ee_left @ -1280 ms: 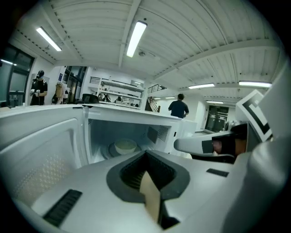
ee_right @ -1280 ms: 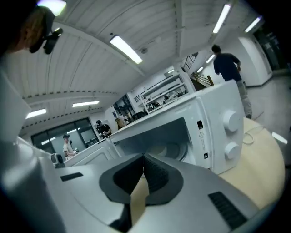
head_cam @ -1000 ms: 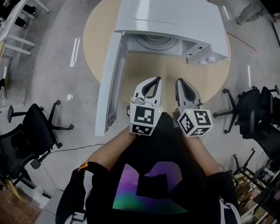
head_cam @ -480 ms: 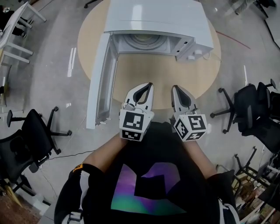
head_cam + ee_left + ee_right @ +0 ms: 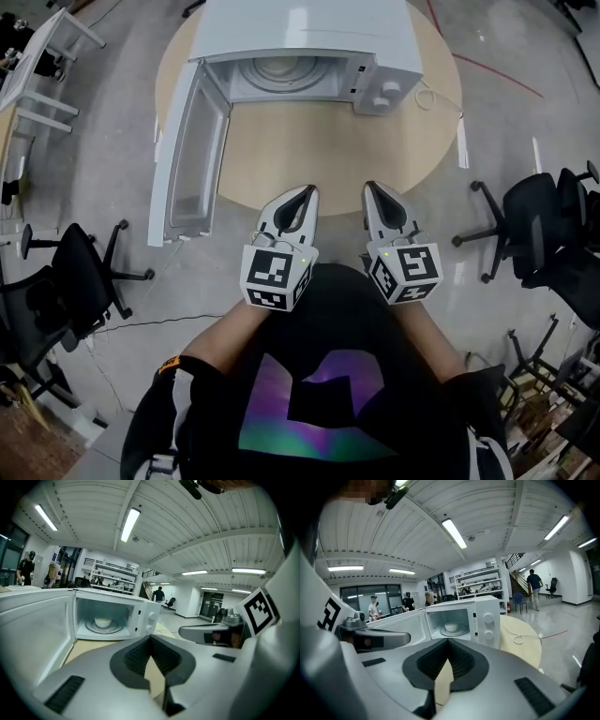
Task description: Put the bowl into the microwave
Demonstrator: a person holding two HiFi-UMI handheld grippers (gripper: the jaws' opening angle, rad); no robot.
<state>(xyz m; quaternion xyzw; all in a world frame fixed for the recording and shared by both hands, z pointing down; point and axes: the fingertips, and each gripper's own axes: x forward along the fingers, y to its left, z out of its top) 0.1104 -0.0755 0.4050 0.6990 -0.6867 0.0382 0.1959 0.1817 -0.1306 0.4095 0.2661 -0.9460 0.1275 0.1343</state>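
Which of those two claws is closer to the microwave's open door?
The left claw. The door of the microwave hangs open on that claw's side, while the right claw faces the end with the knobs.

Bowl [image 5: 102,621] inside microwave [image 5: 300,28], seemingly on turntable [image 5: 92,629].

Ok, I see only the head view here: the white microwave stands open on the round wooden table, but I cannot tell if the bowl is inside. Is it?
Observer: Yes. In the left gripper view the small white bowl sits on the round glass turntable inside the white microwave.
Operator: Does the left gripper hold anything?
Observer: No. The left gripper has its fingers together, with nothing between them.
Operator: And the right one?
Observer: The right gripper looks the same in its own view: fingers together, empty.
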